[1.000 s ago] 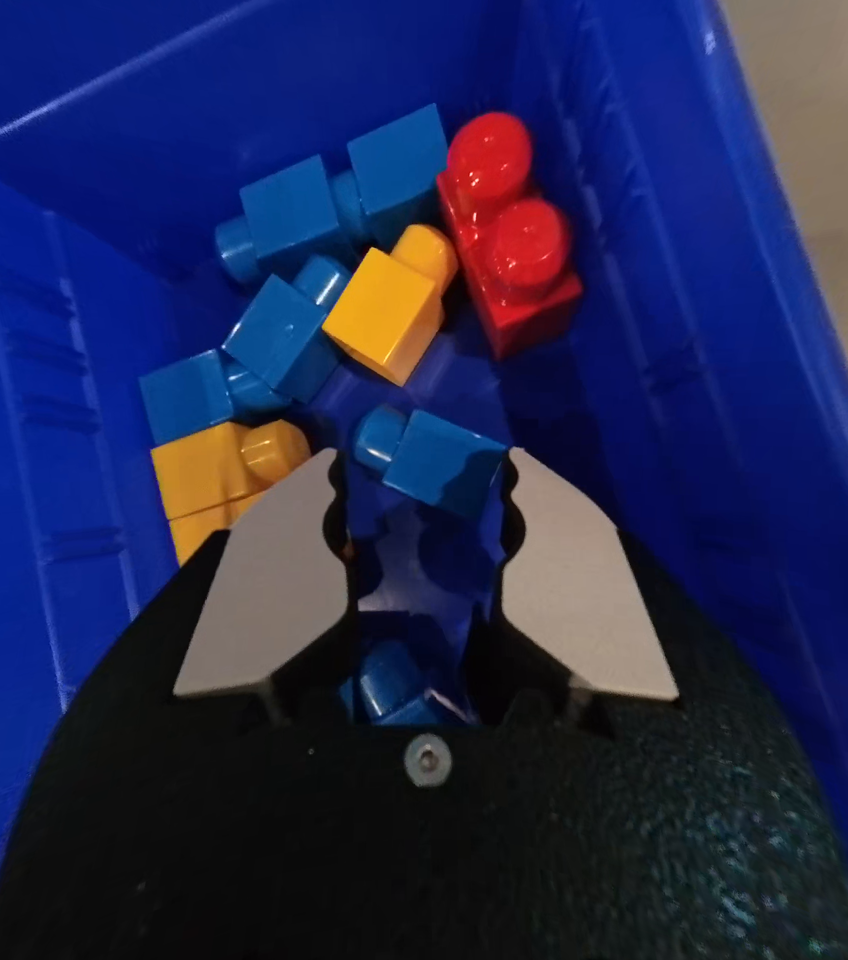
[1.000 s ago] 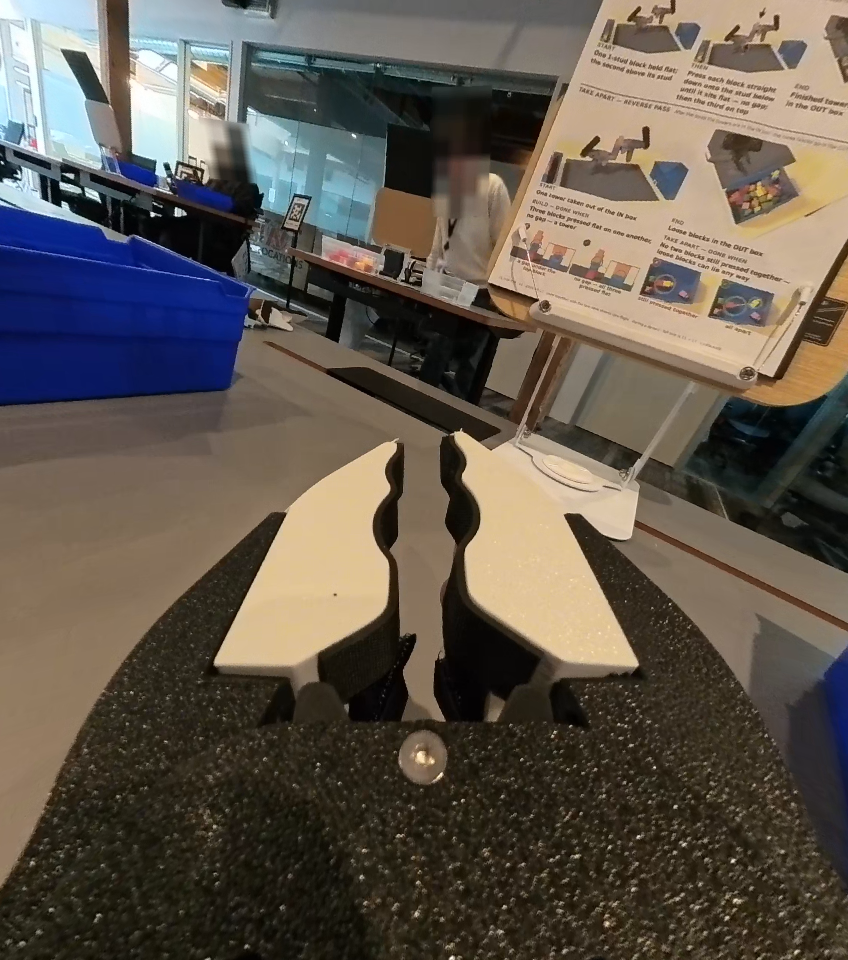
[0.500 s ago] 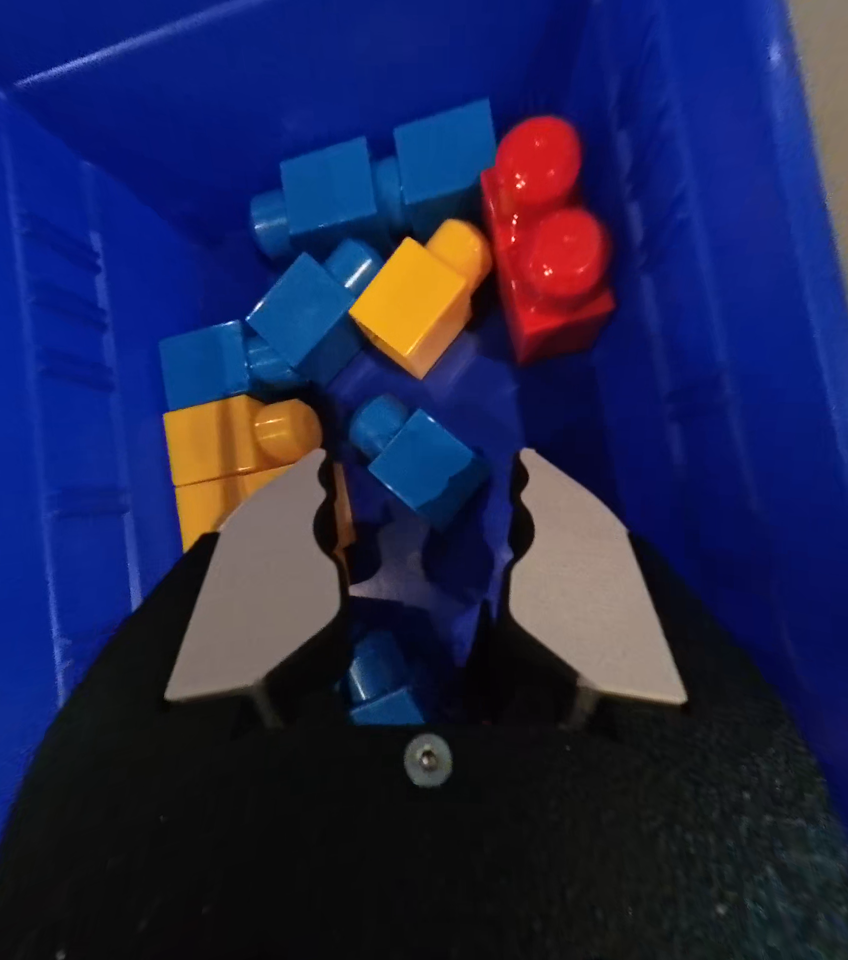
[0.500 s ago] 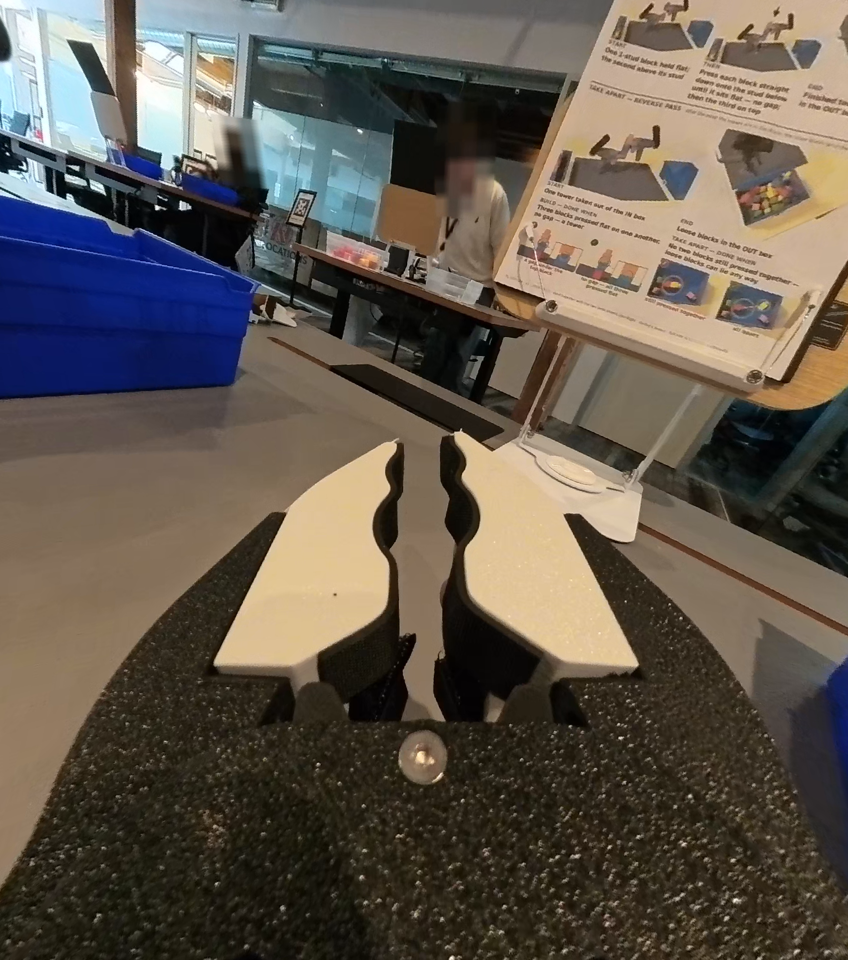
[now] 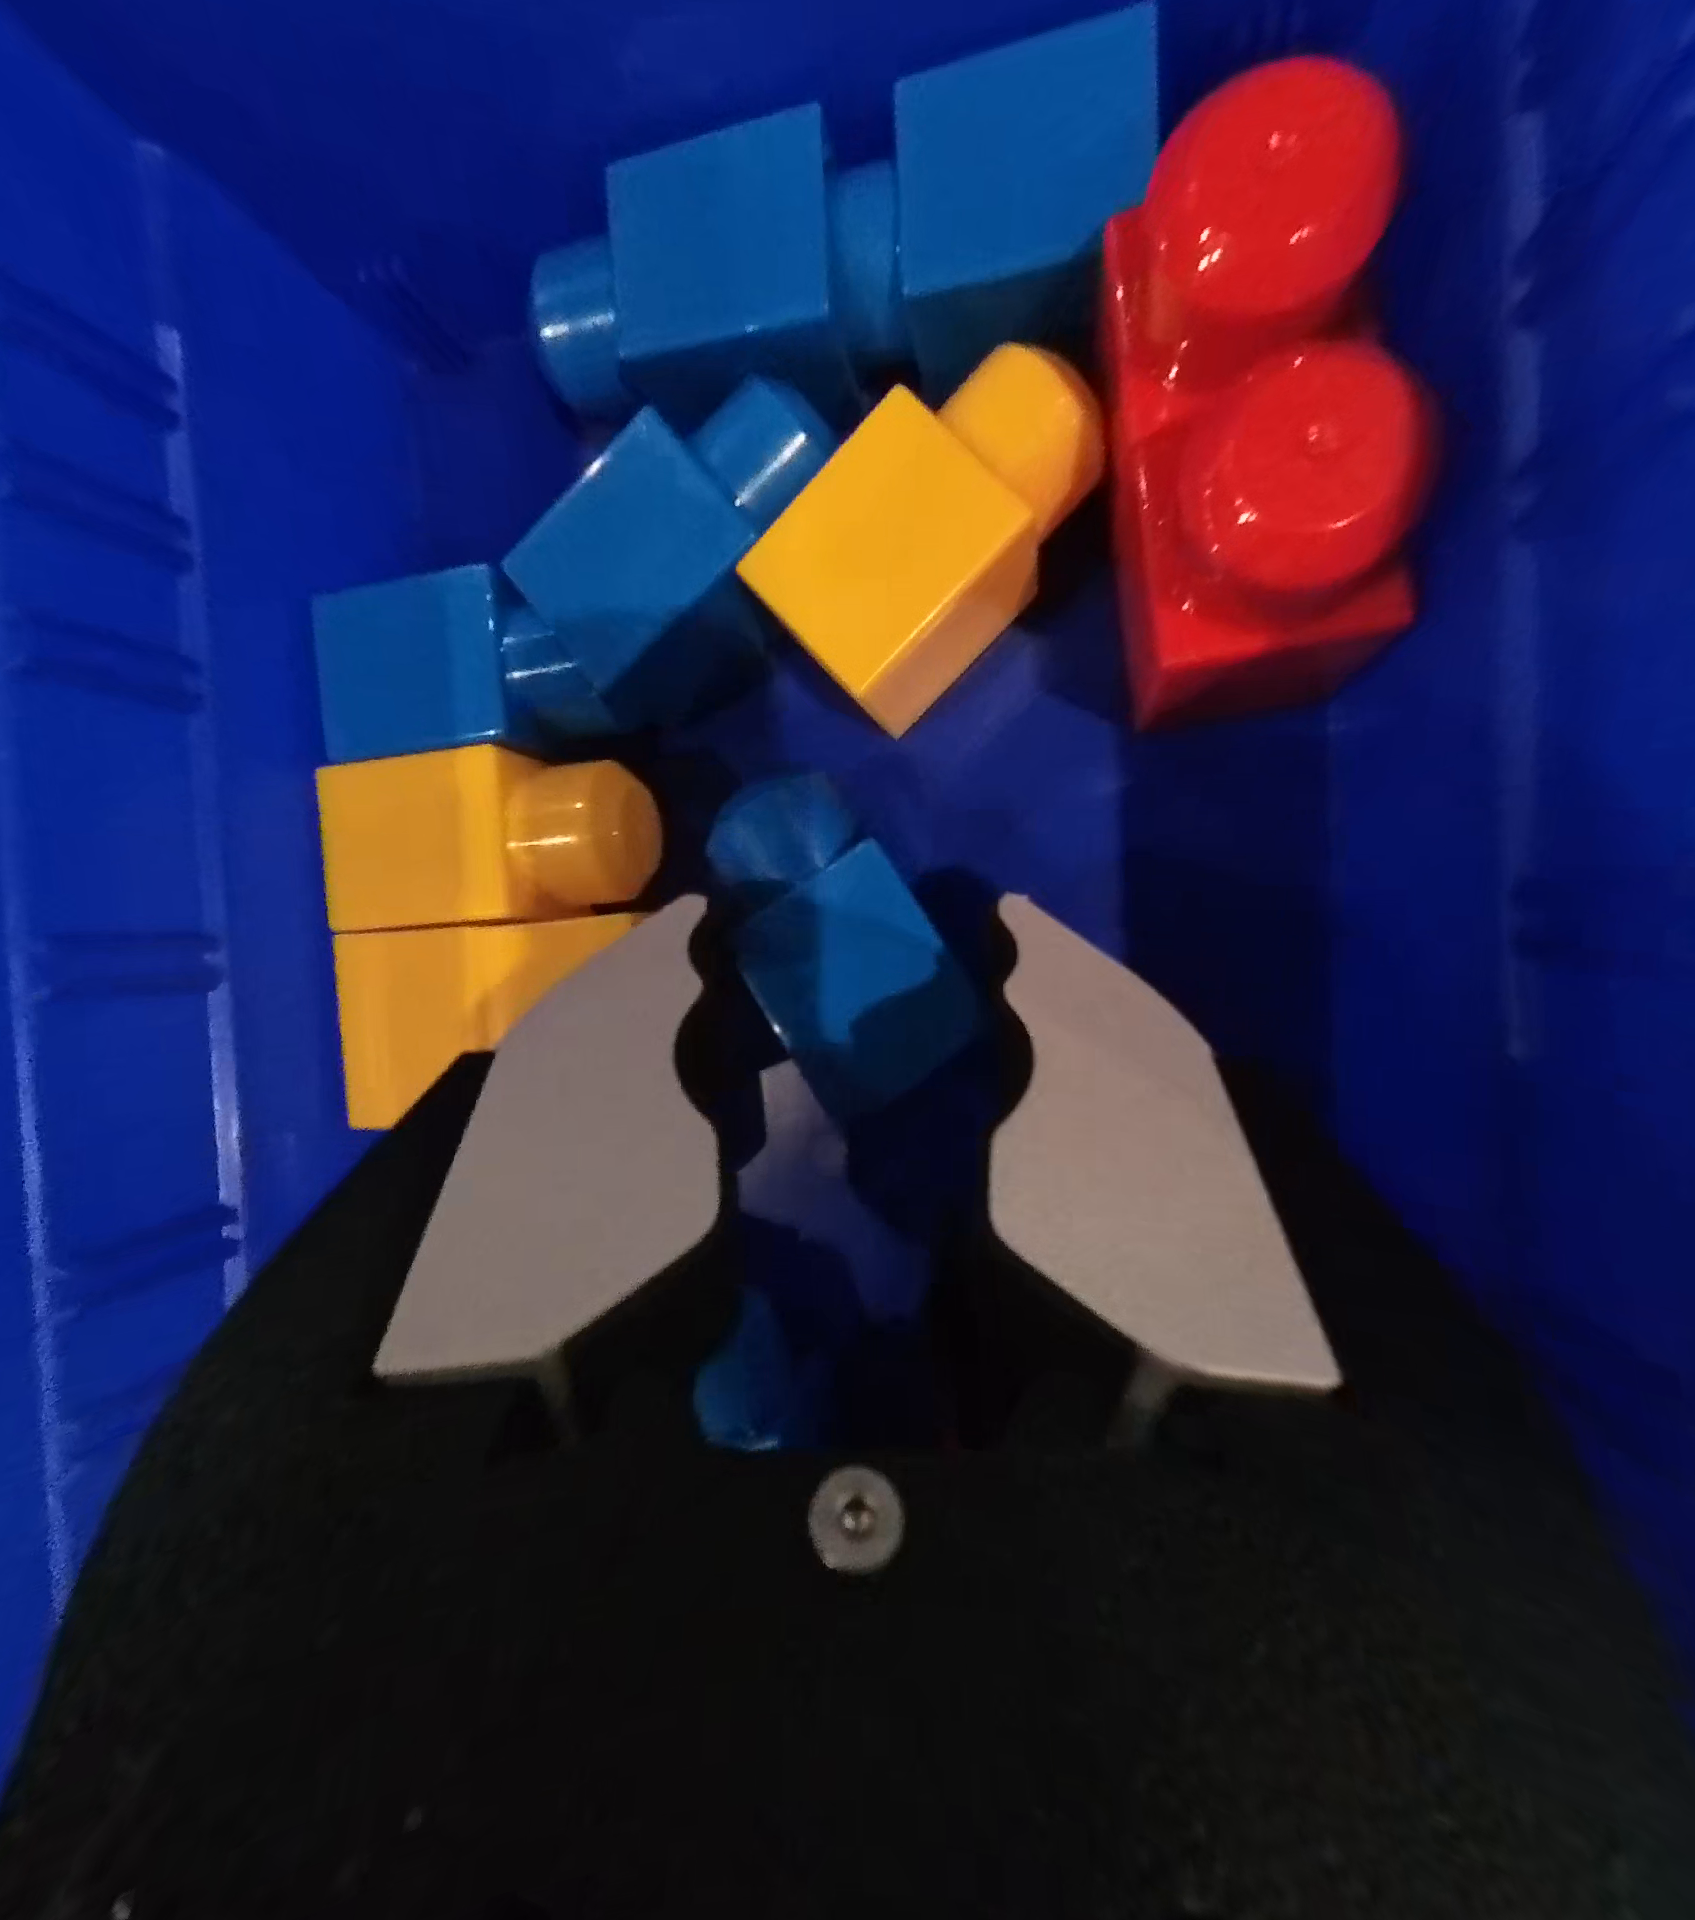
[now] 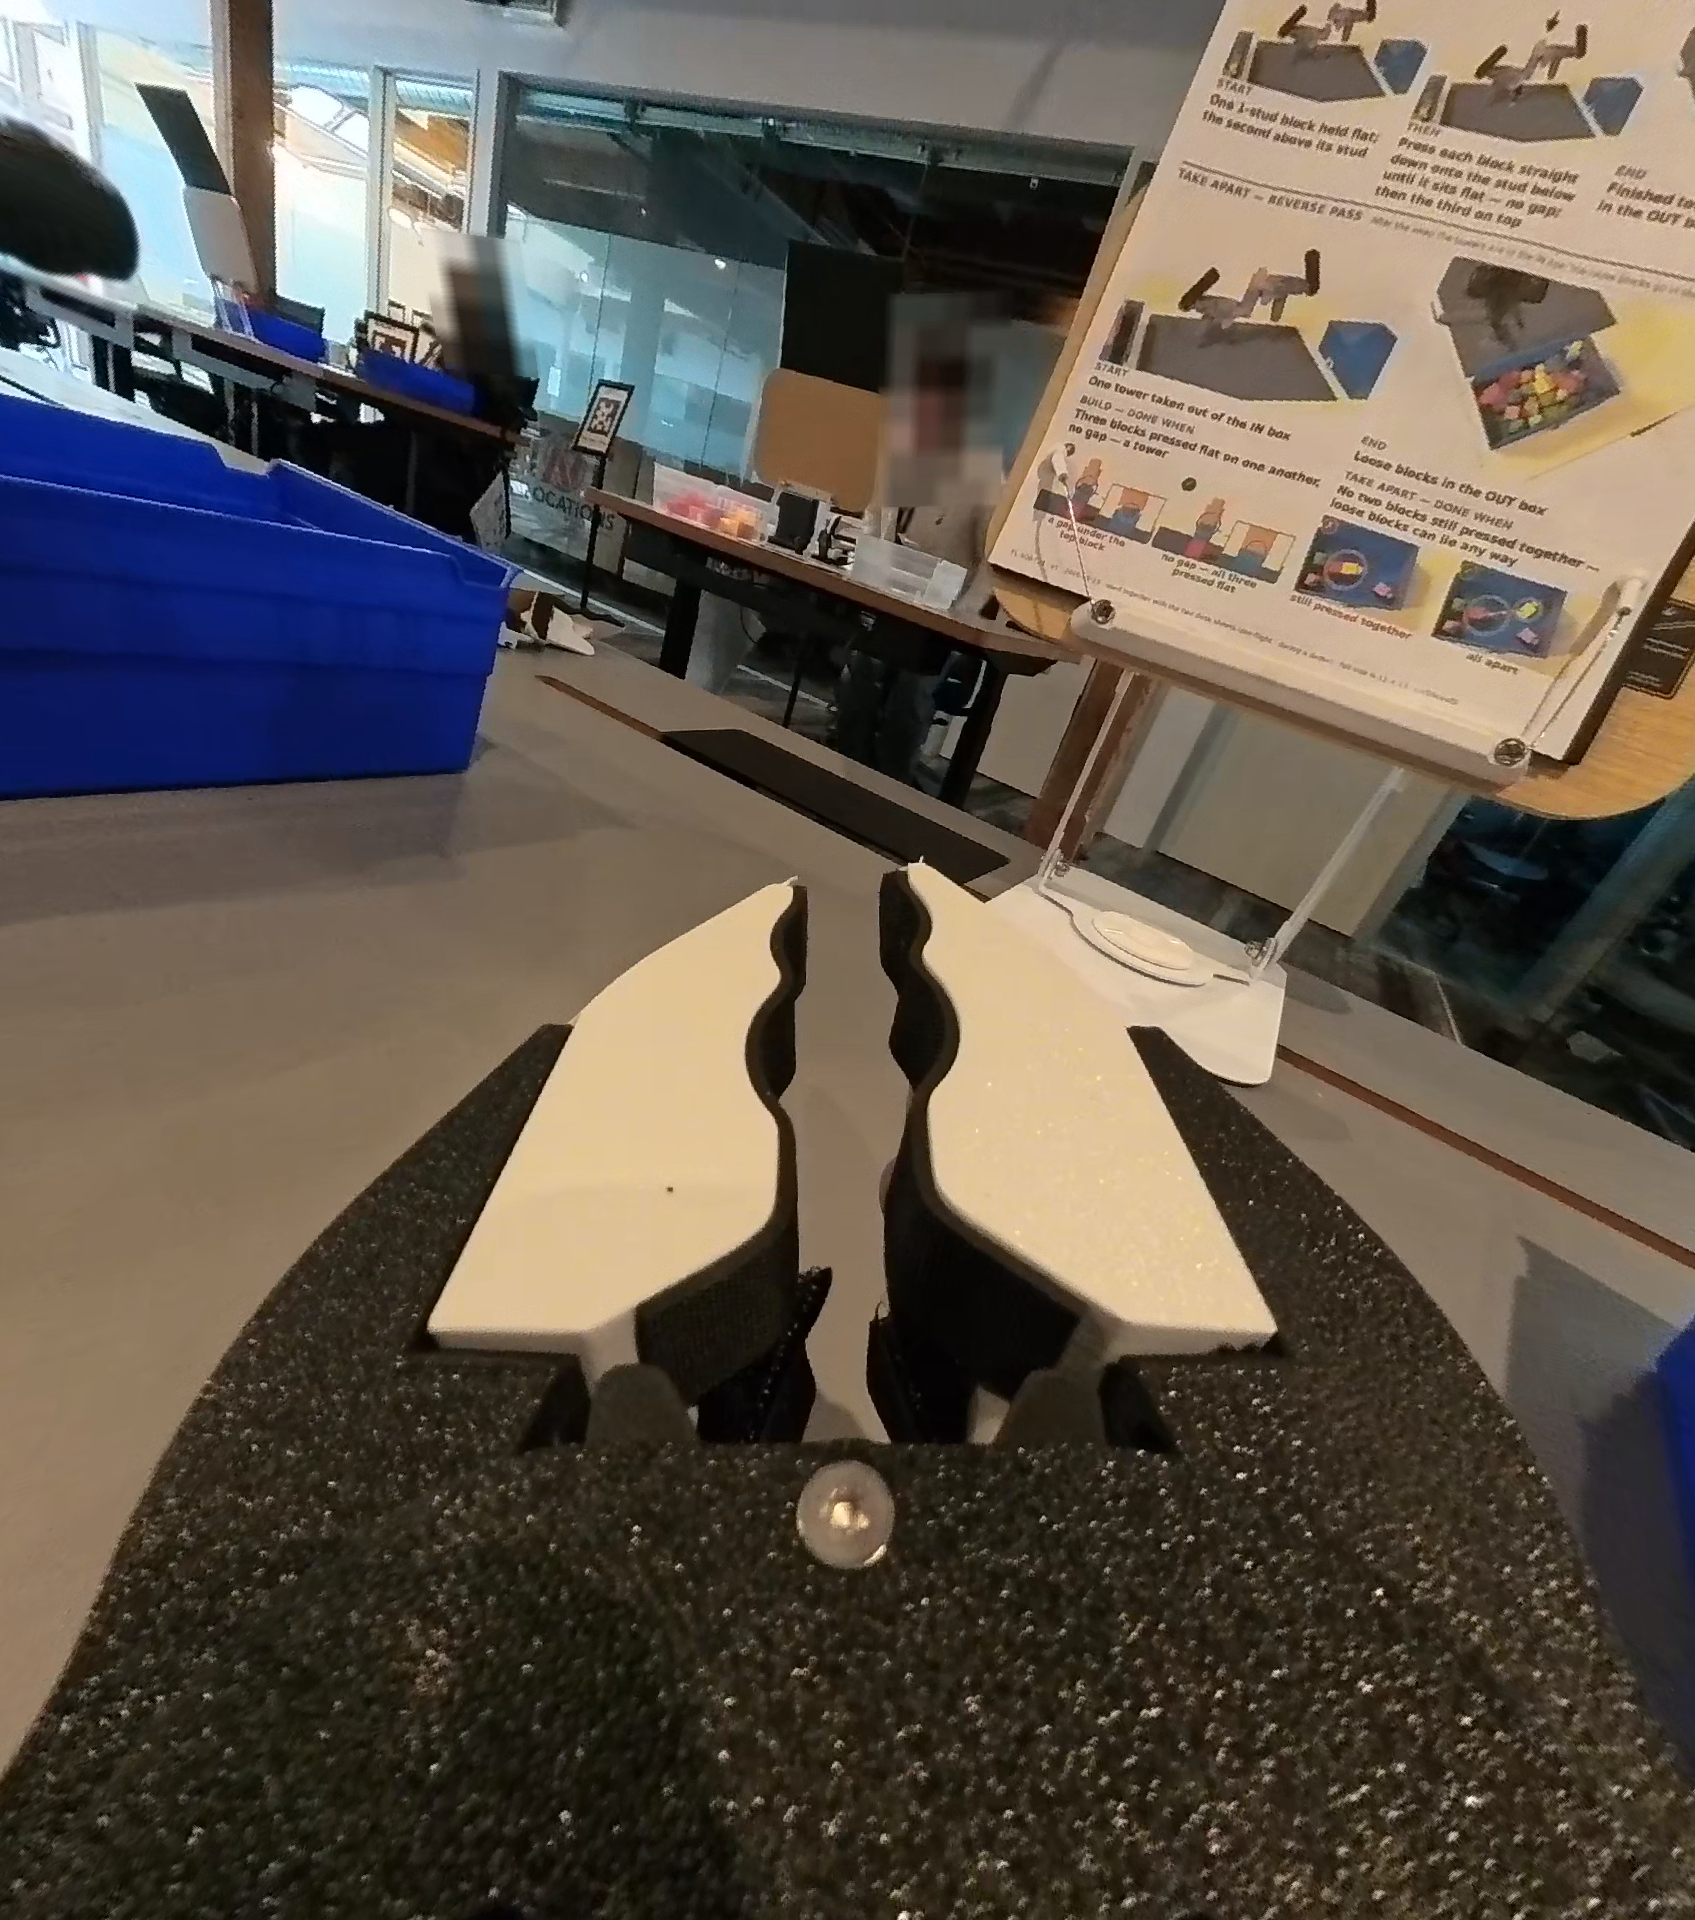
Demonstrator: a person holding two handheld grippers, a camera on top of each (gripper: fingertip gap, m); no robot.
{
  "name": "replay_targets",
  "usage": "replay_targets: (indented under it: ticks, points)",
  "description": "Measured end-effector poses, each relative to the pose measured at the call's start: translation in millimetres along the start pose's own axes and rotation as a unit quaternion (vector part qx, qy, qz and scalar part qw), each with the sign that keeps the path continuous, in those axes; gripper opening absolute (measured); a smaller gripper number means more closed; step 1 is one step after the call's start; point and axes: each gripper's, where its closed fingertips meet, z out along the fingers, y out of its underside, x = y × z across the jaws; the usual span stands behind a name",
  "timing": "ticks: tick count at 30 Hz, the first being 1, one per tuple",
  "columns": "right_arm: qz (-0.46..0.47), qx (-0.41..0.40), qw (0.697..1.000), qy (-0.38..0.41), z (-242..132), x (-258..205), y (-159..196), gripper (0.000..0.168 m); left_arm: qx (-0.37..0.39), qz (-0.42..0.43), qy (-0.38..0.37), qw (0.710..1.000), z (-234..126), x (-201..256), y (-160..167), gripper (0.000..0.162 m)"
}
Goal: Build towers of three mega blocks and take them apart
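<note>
Left tongs point(image 5: 853, 935) closed in around blue block point(image 5: 848, 982).

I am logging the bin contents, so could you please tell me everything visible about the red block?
The red block is glossy plastic, wider than the single-stud blocks, with two round studs side by side facing the camera. It lies at the far right of the blue bin, against its right wall as far as the view shows. A yellow block has its stud against the red block's left face. The left gripper is well short of it.
</note>
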Motion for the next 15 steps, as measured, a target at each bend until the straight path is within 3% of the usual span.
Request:
replay_targets:
  ticks: [7, 12, 15]
  points:
    - [0.0, 0.002, 1.0, 0.001, -0.5, 0.4, -0.6, 0.014, 0.051, 0.023, -0.038, 0.998, -19.2, -13.7, -7.3, 0.042]
    - [0.001, 0.003, 1.0, 0.003, -0.7, 1.1, -0.9, 0.014, 0.171, 0.027, -0.044, 0.984, -80.6, -9.8, -30.4, 0.042]
    - [0.001, 0.004, 1.0, 0.004, -0.7, 1.2, -1.2, 0.014, 0.251, 0.033, 0.03, 0.967, -125.5, 25.8, -45.2, 0.042]
